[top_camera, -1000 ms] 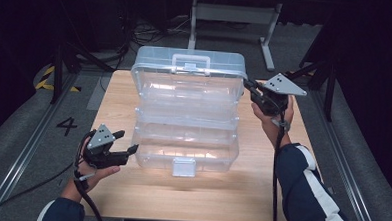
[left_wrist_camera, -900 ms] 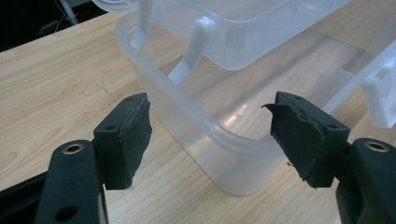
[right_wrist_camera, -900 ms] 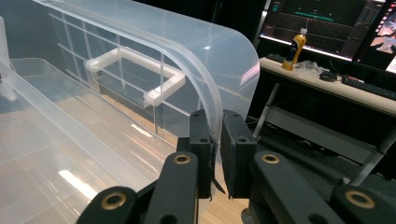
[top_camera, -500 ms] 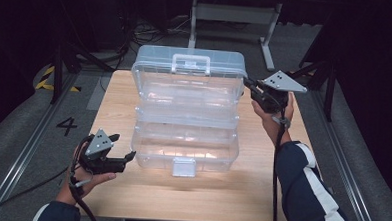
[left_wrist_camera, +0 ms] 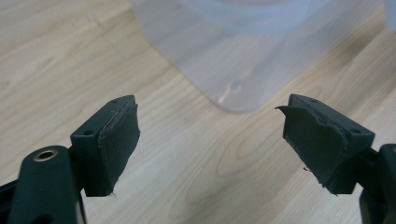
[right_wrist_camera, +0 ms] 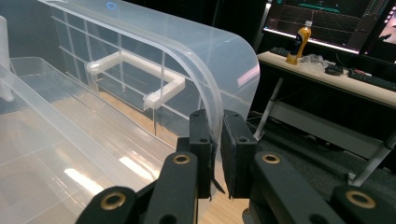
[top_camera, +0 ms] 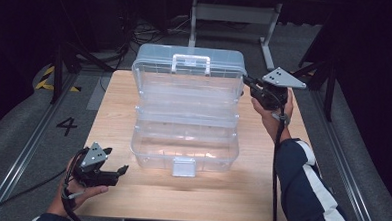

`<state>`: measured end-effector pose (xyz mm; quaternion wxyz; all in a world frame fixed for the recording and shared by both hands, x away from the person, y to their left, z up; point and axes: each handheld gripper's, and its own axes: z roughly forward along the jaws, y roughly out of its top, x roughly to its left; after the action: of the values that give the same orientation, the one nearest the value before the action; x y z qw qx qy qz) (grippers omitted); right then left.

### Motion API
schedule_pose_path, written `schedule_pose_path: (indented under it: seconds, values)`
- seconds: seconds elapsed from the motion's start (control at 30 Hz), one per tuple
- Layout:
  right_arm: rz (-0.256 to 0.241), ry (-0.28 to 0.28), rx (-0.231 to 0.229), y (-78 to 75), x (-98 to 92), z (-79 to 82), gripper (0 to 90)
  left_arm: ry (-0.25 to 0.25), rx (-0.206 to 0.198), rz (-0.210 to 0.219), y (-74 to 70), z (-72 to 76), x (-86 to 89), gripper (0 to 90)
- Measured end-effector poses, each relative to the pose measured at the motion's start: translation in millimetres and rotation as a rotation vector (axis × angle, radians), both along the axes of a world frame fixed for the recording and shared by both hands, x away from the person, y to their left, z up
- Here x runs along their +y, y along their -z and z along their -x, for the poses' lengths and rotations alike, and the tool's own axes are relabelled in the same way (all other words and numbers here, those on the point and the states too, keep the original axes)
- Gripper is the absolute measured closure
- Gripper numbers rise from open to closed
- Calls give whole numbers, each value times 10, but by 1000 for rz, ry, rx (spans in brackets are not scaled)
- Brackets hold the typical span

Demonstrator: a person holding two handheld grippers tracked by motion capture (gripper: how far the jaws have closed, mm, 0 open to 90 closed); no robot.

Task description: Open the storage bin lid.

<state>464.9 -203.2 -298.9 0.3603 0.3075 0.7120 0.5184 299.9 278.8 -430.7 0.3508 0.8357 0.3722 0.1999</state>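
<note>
Open clear box (top_camera: 186, 117), trays bare

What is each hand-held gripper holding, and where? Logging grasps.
Right hand-held gripper pinches the clear box's lid at its edge; left hand-held gripper holds nothing.

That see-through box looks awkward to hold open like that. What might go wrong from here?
The right gripper pinches only the thin curved rim of the clear plastic toolbox lid; smooth plastic may slip out and let the lid drop shut. The left gripper hangs open over the light wooden table, apart from the box's lower tub, so nothing steadies the base and it may slide or tip if the lid is pulled.
</note>
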Motion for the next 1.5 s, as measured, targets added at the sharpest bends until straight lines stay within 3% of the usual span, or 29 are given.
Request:
schedule_pose_path:
  seconds: [0.3,0.5,0.73,0.83,0.97,1.17,1.5]
  values:
    - [-17,-2,11,-4,-9,-54,839,-2,74,-59,242,25,16,187]
    - [-28,-6,19,-2,-14,-78,839,21,96,-81,316,32,-6,187]
    - [-32,-6,24,-6,-14,-112,839,24,109,-58,367,15,-14,184]
    - [-35,-7,30,-11,-18,-144,839,25,137,-82,418,-6,-38,173]
    - [-43,-7,41,-15,-17,-168,839,24,135,-78,422,-14,-34,167]
    - [-58,-2,54,-19,-14,-225,839,18,142,-27,462,-26,-4,156]
    - [-72,1,98,-45,-14,-354,838,23,137,-6,486,-31,22,145]
